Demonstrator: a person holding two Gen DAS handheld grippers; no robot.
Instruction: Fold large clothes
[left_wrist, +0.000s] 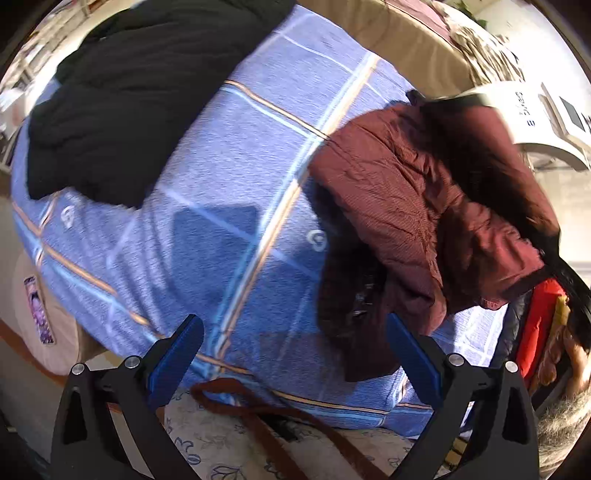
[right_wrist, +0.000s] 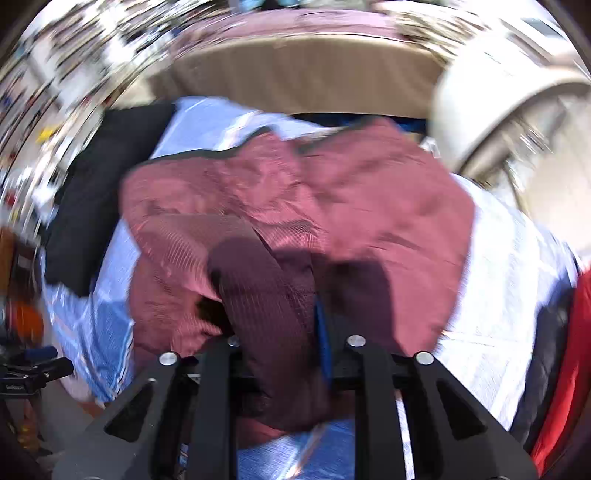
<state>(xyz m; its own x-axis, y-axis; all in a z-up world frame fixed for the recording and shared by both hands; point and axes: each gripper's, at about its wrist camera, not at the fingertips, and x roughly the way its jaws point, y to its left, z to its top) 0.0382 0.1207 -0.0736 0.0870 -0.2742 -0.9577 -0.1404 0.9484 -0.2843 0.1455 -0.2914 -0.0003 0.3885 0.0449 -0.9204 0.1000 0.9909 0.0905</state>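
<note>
A large maroon garment (left_wrist: 417, 206) lies crumpled on a blue checked bedcover (left_wrist: 229, 177), to the right in the left wrist view. It fills the middle of the right wrist view (right_wrist: 332, 206). My left gripper (left_wrist: 295, 354) is open and empty, hovering over the bedcover near its front edge, left of the maroon garment. My right gripper (right_wrist: 277, 314) is shut on a dark fold of the maroon garment (right_wrist: 266, 302), which runs between its fingers. A maroon belt or strap (left_wrist: 255, 410) trails over the bed's edge below the left gripper.
A black garment (left_wrist: 140, 92) lies on the bedcover at the far left. A red and dark pile of clothes (left_wrist: 539, 325) sits at the right edge. A white appliance (left_wrist: 535, 122) stands at the right. A beige headboard or mattress edge (right_wrist: 303, 77) runs behind.
</note>
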